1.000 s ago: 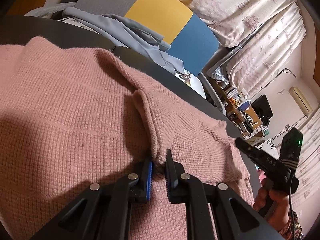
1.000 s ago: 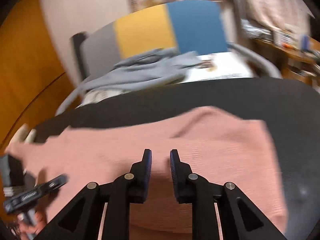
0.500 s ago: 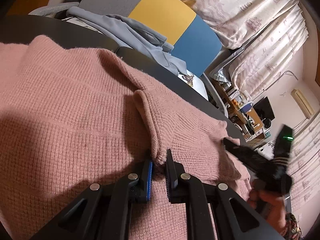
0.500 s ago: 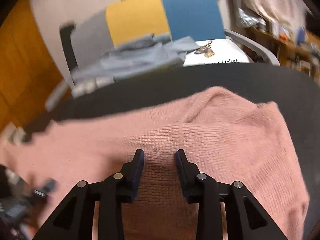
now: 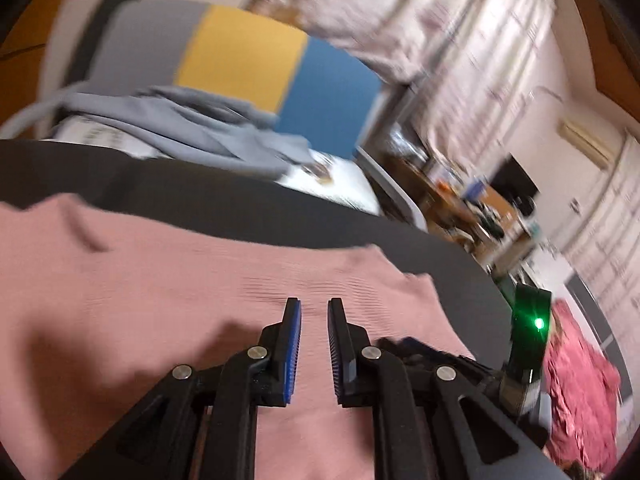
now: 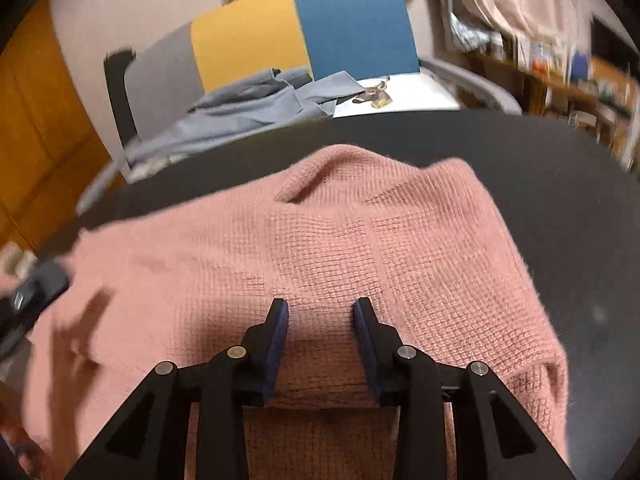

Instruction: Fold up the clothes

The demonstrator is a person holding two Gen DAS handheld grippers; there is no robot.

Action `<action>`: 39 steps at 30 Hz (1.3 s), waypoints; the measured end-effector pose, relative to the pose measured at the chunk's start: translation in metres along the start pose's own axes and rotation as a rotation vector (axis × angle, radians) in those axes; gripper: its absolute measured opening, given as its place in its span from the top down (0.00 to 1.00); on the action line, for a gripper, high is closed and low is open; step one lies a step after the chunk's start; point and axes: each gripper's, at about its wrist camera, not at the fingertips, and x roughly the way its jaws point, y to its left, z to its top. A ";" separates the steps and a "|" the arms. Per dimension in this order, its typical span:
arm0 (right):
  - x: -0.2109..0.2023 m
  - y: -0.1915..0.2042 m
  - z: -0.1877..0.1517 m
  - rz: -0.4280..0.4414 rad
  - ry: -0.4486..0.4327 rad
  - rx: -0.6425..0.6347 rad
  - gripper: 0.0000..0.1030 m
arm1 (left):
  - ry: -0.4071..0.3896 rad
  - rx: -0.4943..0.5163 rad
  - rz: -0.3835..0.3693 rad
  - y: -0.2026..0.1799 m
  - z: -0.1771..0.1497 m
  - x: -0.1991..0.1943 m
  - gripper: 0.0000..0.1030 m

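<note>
A pink knit sweater (image 5: pixel 160 300) (image 6: pixel 420 248) lies spread on the round black table (image 5: pixel 240 208) (image 6: pixel 540 148). My left gripper (image 5: pixel 314 304) hovers over its middle with the jaws a narrow gap apart. Pink knit shows in that gap, and blur hides whether any of it is pinched. My right gripper (image 6: pixel 320 304) is open above the sweater's near right part, with nothing between its fingers. A doubled layer of knit lies under it. The right gripper's body, with a green light (image 5: pixel 528 320), sits close beside the left one. A blurred part of the left gripper (image 6: pixel 28 296) shows at the sweater's left edge.
Behind the table stands a chair with a grey, yellow and blue back (image 6: pixel 300 32). It holds a grey garment (image 6: pixel 248 108) and a white printed cloth (image 6: pixel 400 96). A crumpled dark pink garment (image 5: pixel 580 380) lies at the right. Cluttered shelves (image 6: pixel 580 80) and curtains (image 5: pixel 440 40) stand beyond.
The left gripper swung up and away from the raised fold it pinched, and its view is now blurred. The right gripper's jaws widened and it came lower and closer over the sweater.
</note>
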 end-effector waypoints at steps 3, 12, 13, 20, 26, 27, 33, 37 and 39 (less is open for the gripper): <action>0.004 0.013 -0.001 -0.064 0.003 -0.066 0.62 | 0.068 0.004 0.097 0.007 0.002 0.032 0.89; 0.007 0.009 -0.001 -0.052 -0.003 -0.063 0.61 | 0.018 -0.317 0.085 0.126 -0.014 -0.021 1.00; 0.006 0.009 -0.001 -0.051 -0.003 -0.063 0.61 | 0.017 -0.313 0.079 0.129 -0.017 -0.027 0.99; -0.018 0.030 0.010 0.054 -0.065 -0.084 0.63 | 0.008 -0.302 0.065 0.137 -0.029 -0.042 1.00; 0.013 0.090 0.028 0.124 0.007 -0.262 0.77 | -0.007 -0.318 0.038 0.146 -0.037 -0.049 1.00; 0.025 0.097 0.031 0.120 0.028 -0.274 0.77 | -0.008 -0.325 0.031 0.148 -0.037 -0.050 1.00; 0.049 0.099 0.043 0.106 0.036 -0.204 0.78 | -0.010 -0.334 0.017 0.150 -0.038 -0.050 1.00; 0.013 0.117 0.026 0.201 -0.017 -0.222 0.71 | -0.011 -0.422 -0.042 0.164 -0.037 -0.056 1.00; 0.000 0.136 0.012 0.270 -0.021 -0.279 0.71 | -0.034 -0.453 -0.025 0.170 -0.034 -0.068 0.90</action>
